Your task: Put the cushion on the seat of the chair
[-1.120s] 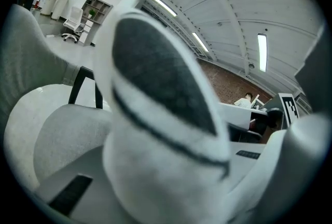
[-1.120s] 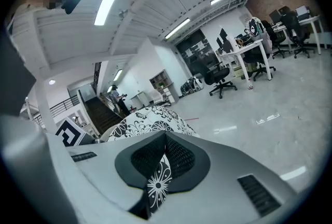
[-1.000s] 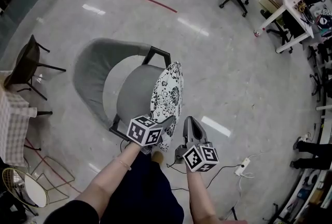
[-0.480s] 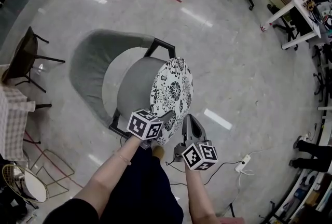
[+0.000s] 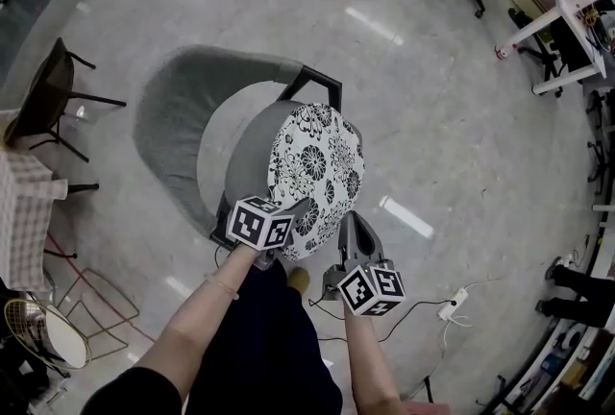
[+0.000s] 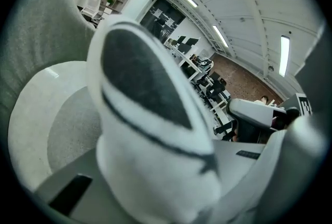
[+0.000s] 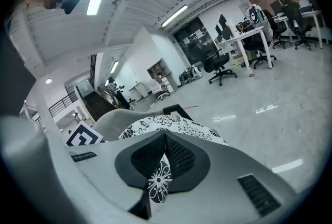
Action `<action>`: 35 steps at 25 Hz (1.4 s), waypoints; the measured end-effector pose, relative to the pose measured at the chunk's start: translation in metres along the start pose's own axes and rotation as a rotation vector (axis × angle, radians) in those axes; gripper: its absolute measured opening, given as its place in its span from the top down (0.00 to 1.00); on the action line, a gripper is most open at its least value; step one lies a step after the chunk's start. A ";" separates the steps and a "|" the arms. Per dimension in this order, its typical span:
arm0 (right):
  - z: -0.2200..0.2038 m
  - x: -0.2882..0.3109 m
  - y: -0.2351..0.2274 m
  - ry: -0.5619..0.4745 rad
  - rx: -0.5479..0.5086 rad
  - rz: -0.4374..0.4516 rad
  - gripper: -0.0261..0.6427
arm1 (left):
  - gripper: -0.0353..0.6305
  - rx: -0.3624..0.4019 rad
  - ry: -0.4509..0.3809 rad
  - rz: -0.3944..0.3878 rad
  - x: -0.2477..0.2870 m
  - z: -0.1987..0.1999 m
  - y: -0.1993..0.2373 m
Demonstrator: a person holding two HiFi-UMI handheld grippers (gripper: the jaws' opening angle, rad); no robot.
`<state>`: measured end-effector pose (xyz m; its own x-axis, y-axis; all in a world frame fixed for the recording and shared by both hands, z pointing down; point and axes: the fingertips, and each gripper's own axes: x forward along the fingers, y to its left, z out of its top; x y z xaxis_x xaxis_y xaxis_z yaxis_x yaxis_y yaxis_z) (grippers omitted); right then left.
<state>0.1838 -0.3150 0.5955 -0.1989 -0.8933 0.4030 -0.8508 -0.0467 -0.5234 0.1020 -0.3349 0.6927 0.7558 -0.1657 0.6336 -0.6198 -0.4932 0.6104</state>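
– What are the two grippers doing?

– Both are clamped on the cushion (image 5: pixel 317 171). The left gripper (image 5: pixel 296 214) has its jaws pressed together on the cushion's near edge. In its own view, a bunched white fold fills the space between them. The right gripper (image 5: pixel 350 224) pinches the same near edge further to the right. In its view, a strip of flower-printed cloth is squeezed between the two dark pads.

– So where does the cushion sit relative to them?

– It spreads away from both jaw tips, round and black-and-white, with the printed side up. It lies nearly flat, tilted a little.

– And relative to the chair?

– It is over the seat (image 5: pixel 245 154) of the grey chair (image 5: pixel 168 130), towards the seat's right edge. A band of bare seat shows along the cushion's left side. Its far rim is near the black frame (image 5: pixel 317 80) at the seat's back right corner. Its near rim overhangs the seat's front edge, where the grippers hold it.

– Is it resting on the seat?

– I cannot tell whether it touches. The curved backrest stands to the left, well clear of the cushion.
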 end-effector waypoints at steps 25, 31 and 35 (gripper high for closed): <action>-0.037 0.049 0.051 0.061 0.016 0.057 0.94 | 0.91 -0.106 0.065 0.122 0.002 -0.017 0.124; -0.047 0.054 0.052 0.082 0.017 0.063 0.94 | 0.91 -0.089 0.097 0.186 0.012 -0.022 0.152; -0.055 0.057 0.047 0.094 0.022 0.057 0.94 | 0.89 -0.101 0.116 0.214 0.017 -0.028 0.164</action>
<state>0.1059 -0.3440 0.6353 -0.2922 -0.8488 0.4406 -0.8262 -0.0080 -0.5633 0.0072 -0.3946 0.8175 0.5794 -0.1550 0.8002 -0.7853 -0.3689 0.4972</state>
